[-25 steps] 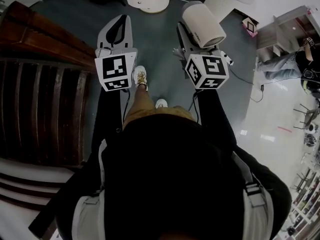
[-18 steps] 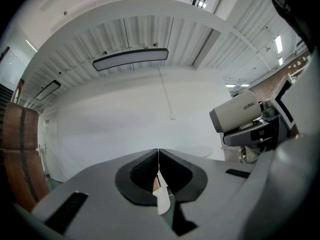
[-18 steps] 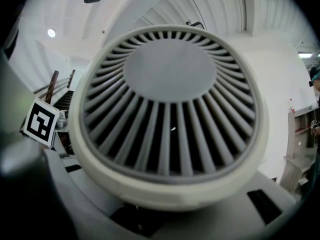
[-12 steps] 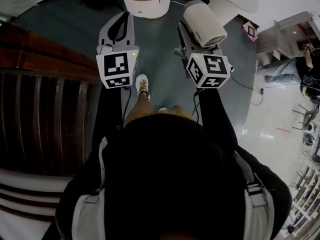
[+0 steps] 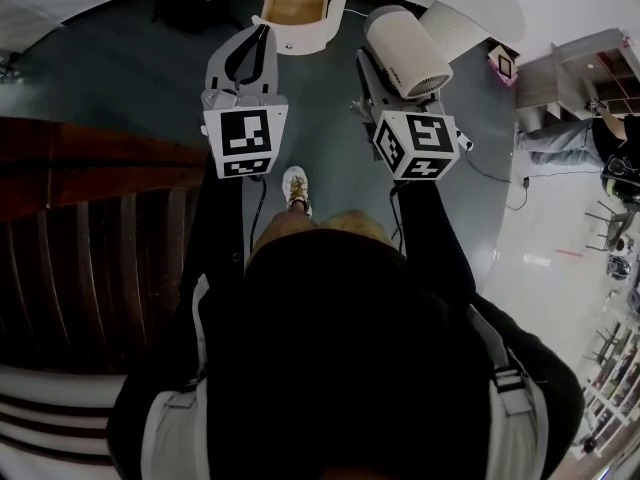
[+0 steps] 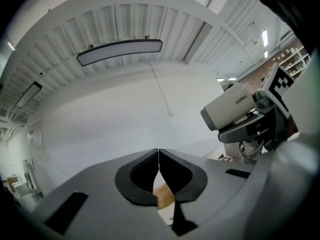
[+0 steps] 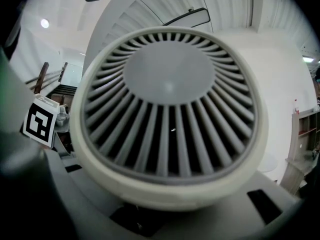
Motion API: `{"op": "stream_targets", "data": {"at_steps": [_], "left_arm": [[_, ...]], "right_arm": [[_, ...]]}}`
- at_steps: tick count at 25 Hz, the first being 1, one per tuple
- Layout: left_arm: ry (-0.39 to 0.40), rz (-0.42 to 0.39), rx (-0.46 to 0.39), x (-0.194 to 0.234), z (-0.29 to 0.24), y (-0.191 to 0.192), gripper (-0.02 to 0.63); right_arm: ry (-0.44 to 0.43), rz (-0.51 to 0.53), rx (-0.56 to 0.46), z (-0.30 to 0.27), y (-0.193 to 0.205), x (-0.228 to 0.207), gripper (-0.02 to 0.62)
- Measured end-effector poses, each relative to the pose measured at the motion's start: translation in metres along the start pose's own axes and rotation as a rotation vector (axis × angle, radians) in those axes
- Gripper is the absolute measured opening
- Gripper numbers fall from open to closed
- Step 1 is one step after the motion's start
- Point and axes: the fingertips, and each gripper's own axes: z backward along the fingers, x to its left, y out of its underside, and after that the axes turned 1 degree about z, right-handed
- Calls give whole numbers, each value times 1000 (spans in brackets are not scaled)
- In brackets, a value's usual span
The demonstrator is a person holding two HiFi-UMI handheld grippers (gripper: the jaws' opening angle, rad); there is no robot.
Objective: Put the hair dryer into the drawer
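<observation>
Jaws of the left gripper [image 6: 158,158] are pressed together on nothing, presumably kept free for the drawer [image 5: 296,6], seen open at the far side. Rightward, the hair dryer [image 5: 406,52] is pinched in the right gripper [image 5: 378,80], held level for laying in.

Hair dryer [image 6: 235,111]: one short brand word in dark letters on the side of its pale barrel, up and to the right of the left gripper's [image 6: 158,154] meeting jaw tips. It begins with "Z"; the remaining letters are too small to read. The barrel lies in the right gripper [image 5: 385,68].

Marker cubes [image 5: 245,138], behind each claw: black-and-white square patterns, no letters or digits.

Small box [image 5: 500,61], right of the right claw: a similar square pattern.
</observation>
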Motion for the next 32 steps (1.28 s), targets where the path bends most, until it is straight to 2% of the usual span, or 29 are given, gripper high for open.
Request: {"op": "stream_targets", "data": {"at_steps": [4, 9, 14, 19, 32], "left_arm": [[23, 18, -6, 23, -26, 7, 17], [37, -6, -6, 51, -51, 22, 17], [61, 43, -16, 70, -67, 34, 17], [73, 50, -8, 78, -80, 46, 17], [29, 57, -2, 105, -107, 57, 17]], "right_arm": [[13, 9, 1, -33, -4, 2, 208], [26, 9, 10, -70, 1, 10, 209], [35, 3, 23, -95, 8, 14, 209], [39, -3, 46, -115, 16, 16, 209], [-22, 20, 51, -165, 14, 18, 209]]}}
